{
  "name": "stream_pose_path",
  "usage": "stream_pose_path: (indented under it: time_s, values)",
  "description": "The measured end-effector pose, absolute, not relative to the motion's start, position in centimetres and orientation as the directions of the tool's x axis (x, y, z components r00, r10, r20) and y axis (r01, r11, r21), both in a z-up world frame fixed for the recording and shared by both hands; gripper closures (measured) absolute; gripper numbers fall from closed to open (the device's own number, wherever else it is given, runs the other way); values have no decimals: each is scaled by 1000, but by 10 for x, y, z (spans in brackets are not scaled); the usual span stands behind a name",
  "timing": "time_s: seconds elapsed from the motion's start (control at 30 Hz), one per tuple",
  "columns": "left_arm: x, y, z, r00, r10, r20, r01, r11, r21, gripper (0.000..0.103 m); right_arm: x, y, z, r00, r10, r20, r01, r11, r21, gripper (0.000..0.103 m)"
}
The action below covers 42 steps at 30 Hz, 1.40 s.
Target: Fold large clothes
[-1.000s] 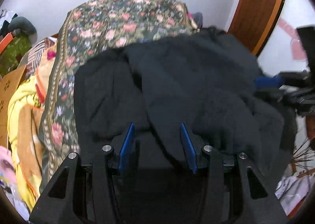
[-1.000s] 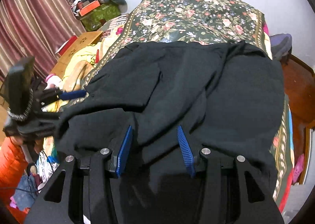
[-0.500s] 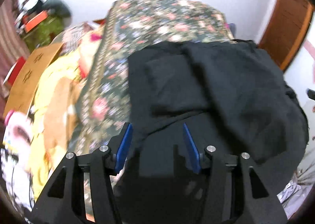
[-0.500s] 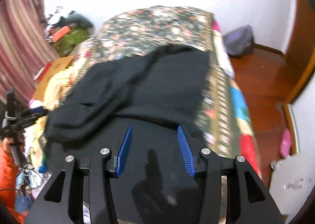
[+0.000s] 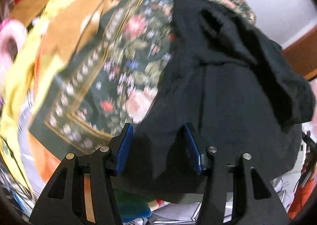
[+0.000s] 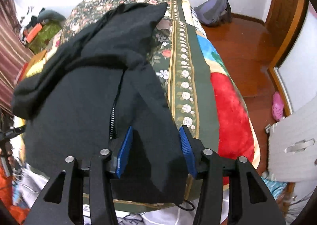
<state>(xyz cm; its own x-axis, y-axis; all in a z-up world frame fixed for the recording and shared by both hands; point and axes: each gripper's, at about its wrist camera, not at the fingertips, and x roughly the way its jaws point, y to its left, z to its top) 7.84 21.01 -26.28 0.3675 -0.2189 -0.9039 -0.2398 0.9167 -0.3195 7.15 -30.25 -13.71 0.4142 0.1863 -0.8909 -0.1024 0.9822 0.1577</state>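
A large black zip-up garment (image 5: 227,86) lies bunched on a bed with a floral cover (image 5: 122,66). My left gripper (image 5: 156,145) points steeply down at the garment's near left edge. Its blue pads stand apart with black cloth between them, and the pads do not press on it; this view is blurred. My right gripper (image 6: 155,145) hangs over the near right corner of the garment (image 6: 89,96), beside its zipper (image 6: 112,120). Its jaws are opening, with a fold of black cloth lying loose between the pads.
The floral cover (image 6: 184,78) ends at the bed's right side over a red and blue blanket (image 6: 231,116). Beyond it are wooden floor (image 6: 243,43), a grey bag (image 6: 214,11) and a white cabinet (image 6: 293,141). Yellow bedding (image 5: 59,33) is piled left of the bed.
The left gripper swung left and lower to the garment's left edge, rolling as it went. The right gripper shifted right to the garment's right corner. The other gripper has left both views.
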Motion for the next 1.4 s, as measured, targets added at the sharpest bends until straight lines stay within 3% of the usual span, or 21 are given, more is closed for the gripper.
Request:
stream_pose_path:
  time_s: [0.13, 0.33, 0.53, 0.83, 0.87, 0.9, 0.97, 1.0, 1.07, 1.2, 1.27, 1.4]
  values:
    - [75, 203, -273, 373, -226, -900, -265, 904, -337, 50, 68, -303, -136, 424, 182, -887, -110, 983, 149, 55]
    - [72, 182, -252, 380, -233, -895, -171, 933, -316, 51, 62, -304, -124, 434, 246, -866, -169, 967, 191, 55]
    - [61, 192, -233, 469, -371, -802, -147, 862, -485, 51, 63, -317, -134, 415, 344, -842, -142, 939, 313, 56]
    - [70, 175, -260, 407, -334, -850, -167, 888, -428, 51, 62, -320, -154, 361, 418, -834, -138, 908, 396, 57]
    - [71, 172, -256, 406, -344, -847, -152, 888, -434, 55, 62, -318, -152, 358, 411, -838, -138, 911, 388, 59]
    - [72, 168, -251, 402, -358, -843, -133, 888, -441, 60, 62, -317, -148, 356, 413, -838, -144, 911, 388, 68]
    - [74, 164, -239, 406, -373, -834, -97, 890, -445, 93, 60, -313, -139, 362, 441, -821, -158, 897, 412, 87]
    - [75, 162, -231, 411, -415, -812, -69, 874, -482, 103, 61, -313, -134, 368, 451, -813, -157, 892, 424, 94]
    - [79, 162, -213, 440, -506, -742, -18, 821, -571, 103, 66, -314, -125, 371, 481, -795, -160, 876, 455, 95]
    - [90, 146, -157, 529, -550, -646, 101, 797, -596, 103, 76, -303, -95, 408, 515, -754, -209, 857, 472, 96]
    - [100, 139, -135, 560, -517, -648, 146, 831, -537, 103, 83, -297, -84, 416, 527, -741, -234, 849, 473, 96]
    - [111, 135, -121, 656, -198, -729, 76, 977, -197, 101, 93, -283, -75, 427, 528, -734, -282, 849, 447, 96]
